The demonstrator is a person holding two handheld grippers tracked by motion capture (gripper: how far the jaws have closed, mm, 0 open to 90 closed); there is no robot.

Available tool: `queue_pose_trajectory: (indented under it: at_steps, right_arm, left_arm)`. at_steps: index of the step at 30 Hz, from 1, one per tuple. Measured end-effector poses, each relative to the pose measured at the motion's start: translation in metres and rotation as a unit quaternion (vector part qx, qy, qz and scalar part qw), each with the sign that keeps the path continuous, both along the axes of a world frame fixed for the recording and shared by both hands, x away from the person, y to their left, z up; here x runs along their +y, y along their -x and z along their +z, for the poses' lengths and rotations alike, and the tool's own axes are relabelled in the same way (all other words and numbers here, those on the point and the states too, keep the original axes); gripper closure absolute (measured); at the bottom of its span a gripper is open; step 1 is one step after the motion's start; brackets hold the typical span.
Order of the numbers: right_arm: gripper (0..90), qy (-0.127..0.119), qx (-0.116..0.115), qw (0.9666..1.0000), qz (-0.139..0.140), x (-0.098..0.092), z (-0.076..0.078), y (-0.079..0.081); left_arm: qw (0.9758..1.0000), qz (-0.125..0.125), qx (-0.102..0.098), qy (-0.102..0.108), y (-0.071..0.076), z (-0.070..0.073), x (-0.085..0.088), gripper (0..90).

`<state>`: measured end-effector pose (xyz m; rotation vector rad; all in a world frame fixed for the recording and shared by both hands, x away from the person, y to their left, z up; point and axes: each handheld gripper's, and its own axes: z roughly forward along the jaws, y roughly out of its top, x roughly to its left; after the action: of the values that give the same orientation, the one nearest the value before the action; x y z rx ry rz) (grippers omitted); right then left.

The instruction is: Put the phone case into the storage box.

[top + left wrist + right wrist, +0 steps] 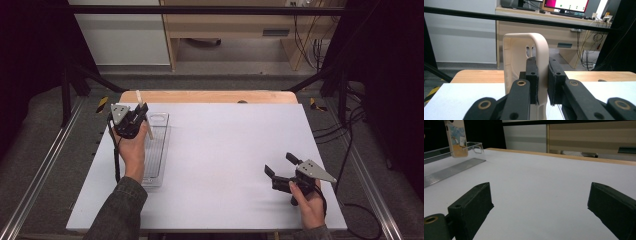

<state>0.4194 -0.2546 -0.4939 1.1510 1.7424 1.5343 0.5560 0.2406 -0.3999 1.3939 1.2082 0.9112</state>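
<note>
A broad white table [225,160] takes up the floor in front of the person, with a wooden edge running along its far side. On the left part of it lies a long clear plastic tray [159,150], lengthwise away from the person, ribbed along its bottom. Above that tray, the left gripper [137,117] is up in the air, its jaws clamped on a beige phone case [524,62], held upright on its edge; in the right gripper view that same phone case [456,137] shows a printed picture on its back and hangs over the tray's near wall. Over at the right, the right gripper [280,165] sits low near the table's front corner, jaws spread wide apart with nothing between them, pointing across toward the tray
</note>
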Motion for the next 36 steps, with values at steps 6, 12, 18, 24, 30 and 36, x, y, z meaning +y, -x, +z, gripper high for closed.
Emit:
queue_pose_trajectory:
  at_steps: [6,12,18,24,30,36]
  right_arm:
    - [5.5,0.000,0.000,1.0000,0.000,0.000,0.000,0.000]
    - [5.5,0.000,0.000,1.0000,0.000,0.000,0.000,0.000]
    - [5.5,-0.004,-0.001,1.0000,-0.001,-0.001,0.001,0.001]
    - [5.5,-0.004,-0.001,1.0000,-0.001,-0.001,0.001,0.000]
    - [5.5,-0.004,-0.001,1.0000,-0.001,-0.001,0.001,0.000]
    - [5.5,-0.006,-0.001,1.0000,-0.002,-0.002,0.001,0.001]
  left_arm:
    - [1.0000,0.003,0.003,-0.003,-0.002,-0.001,0.001,80.1]
    - [0.9999,0.008,0.004,-0.007,-0.003,-0.002,0.001,80.0]
    - [0.9999,0.009,0.006,-0.012,-0.006,-0.003,0.000,80.1]
    - [0.9998,0.011,0.010,-0.012,-0.007,-0.004,0.001,80.0]
    - [0.9998,0.015,0.009,-0.010,-0.008,-0.005,0.001,80.0]
    - [0.9998,0.015,0.013,-0.006,-0.010,-0.007,0.000,80.0]
